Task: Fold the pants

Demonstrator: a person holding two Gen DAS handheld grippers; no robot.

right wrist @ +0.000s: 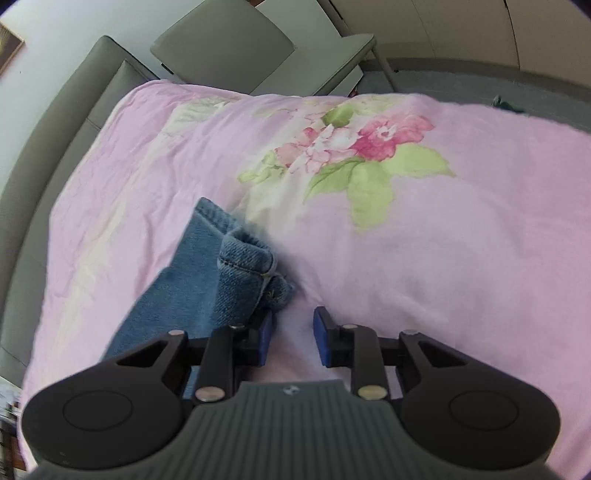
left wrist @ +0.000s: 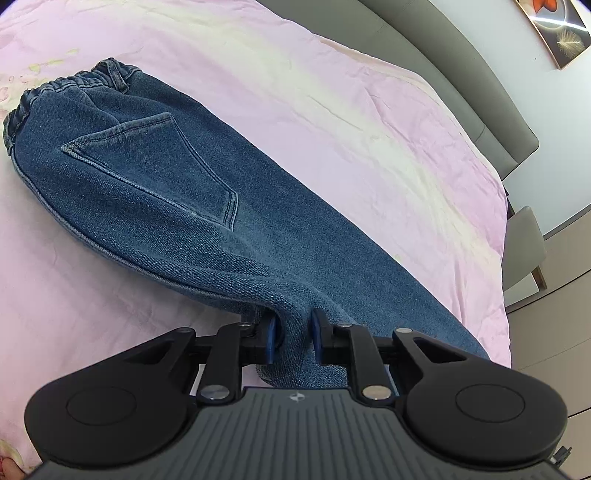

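Note:
Blue denim pants [left wrist: 155,177] lie on the pink bed sheet [left wrist: 369,129], folded lengthwise, with the elastic waistband at the far left and a back pocket facing up. My left gripper [left wrist: 293,334] is shut on a fold of the leg fabric, which bunches between the blue pads. In the right wrist view the leg hems [right wrist: 236,266] lie crumpled just ahead and left of my right gripper [right wrist: 293,332]. Its jaws stand apart with only pink sheet between them, and the left pad [right wrist: 265,334] sits right by the hem.
The sheet [right wrist: 443,240] has a pink flower print [right wrist: 369,147]. A grey padded headboard [left wrist: 461,74] runs along the bed's far side. A grey chair [right wrist: 258,48] stands beyond the bed's edge. A framed picture [left wrist: 557,33] hangs on the wall.

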